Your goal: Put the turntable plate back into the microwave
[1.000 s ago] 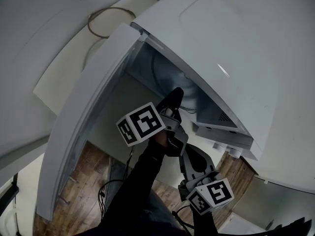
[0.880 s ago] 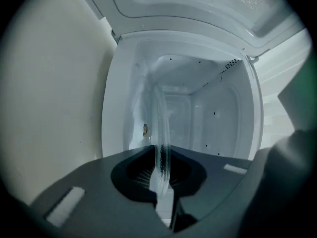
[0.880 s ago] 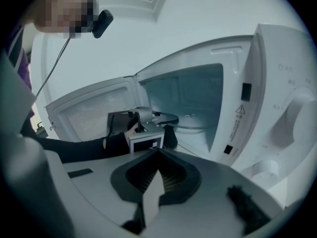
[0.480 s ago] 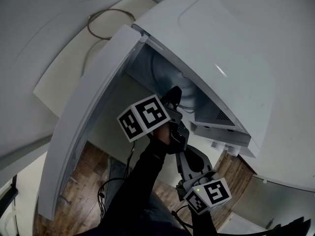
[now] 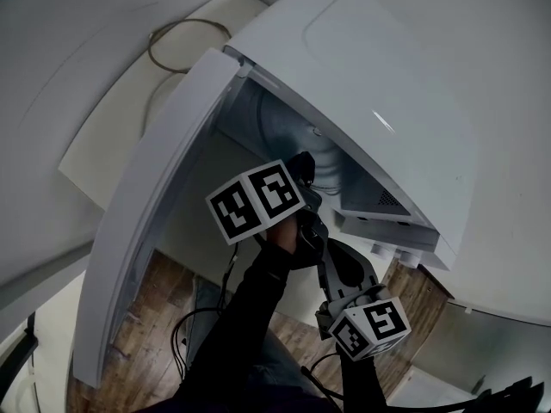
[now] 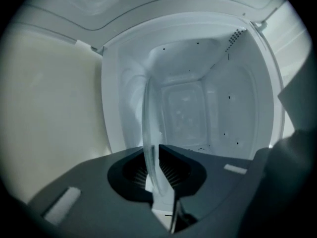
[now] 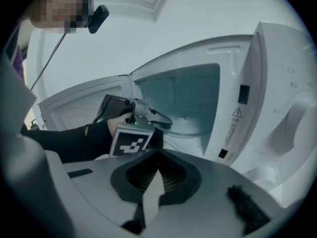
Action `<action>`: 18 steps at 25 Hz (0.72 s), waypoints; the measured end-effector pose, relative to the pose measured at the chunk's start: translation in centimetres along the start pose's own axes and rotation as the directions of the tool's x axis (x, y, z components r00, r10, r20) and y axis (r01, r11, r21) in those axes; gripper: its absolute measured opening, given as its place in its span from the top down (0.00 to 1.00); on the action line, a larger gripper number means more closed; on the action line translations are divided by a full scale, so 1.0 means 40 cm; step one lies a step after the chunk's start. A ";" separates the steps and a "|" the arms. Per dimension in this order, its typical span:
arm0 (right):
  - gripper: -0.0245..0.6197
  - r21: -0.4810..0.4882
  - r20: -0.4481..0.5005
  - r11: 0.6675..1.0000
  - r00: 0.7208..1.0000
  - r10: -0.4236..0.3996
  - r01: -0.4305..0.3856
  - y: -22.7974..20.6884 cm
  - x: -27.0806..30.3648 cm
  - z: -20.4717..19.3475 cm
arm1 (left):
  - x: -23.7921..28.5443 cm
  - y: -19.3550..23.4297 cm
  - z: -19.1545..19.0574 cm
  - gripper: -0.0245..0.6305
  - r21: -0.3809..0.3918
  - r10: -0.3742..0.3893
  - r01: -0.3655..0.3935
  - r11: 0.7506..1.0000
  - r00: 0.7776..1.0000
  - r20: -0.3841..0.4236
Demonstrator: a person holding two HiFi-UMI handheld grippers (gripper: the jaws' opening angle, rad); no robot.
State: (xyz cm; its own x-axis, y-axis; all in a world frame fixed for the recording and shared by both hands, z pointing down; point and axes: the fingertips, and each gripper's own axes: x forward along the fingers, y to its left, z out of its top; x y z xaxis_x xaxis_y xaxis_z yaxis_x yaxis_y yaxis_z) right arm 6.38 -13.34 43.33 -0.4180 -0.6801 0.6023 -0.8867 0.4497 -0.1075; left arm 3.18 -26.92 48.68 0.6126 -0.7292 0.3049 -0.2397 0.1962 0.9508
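Observation:
The white microwave stands with its door swung open to the left. My left gripper reaches into the cavity, shut on the rim of the clear glass turntable plate, which I see edge on between the jaws. In the right gripper view the plate hangs roughly level inside the cavity, held by the left gripper. My right gripper is shut with nothing in it. It waits below and in front of the microwave, where its body shows in the head view.
The microwave's control panel is to the right of the opening. A looped cable lies on the pale counter behind the door. Wooden floor shows below.
The left gripper has rolled at the wrist, turning its marker cube, while staying in the cavity mouth with the plate. The right gripper has barely shifted.

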 end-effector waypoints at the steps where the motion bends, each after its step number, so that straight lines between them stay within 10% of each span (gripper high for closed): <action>1: 0.95 -0.002 0.000 1.000 1.000 0.000 0.000 -0.001 0.003 0.001 | 0.001 0.000 -0.001 0.90 0.018 0.015 -0.015 1.000 1.000 -0.003; 18: 0.95 -0.017 -0.012 1.000 1.000 0.026 -0.026 0.007 0.028 0.000 | -0.008 -0.014 -0.041 0.74 0.047 0.053 -0.044 0.998 0.973 -0.224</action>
State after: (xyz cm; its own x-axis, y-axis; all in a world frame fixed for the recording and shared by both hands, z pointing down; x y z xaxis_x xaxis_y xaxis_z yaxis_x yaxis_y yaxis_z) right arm 5.66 -13.96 43.96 -0.4385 -0.6614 0.6085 -0.8719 0.4773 -0.1094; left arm 4.35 -25.70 48.14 0.7521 -0.5522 0.3597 -0.3014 0.1970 0.9329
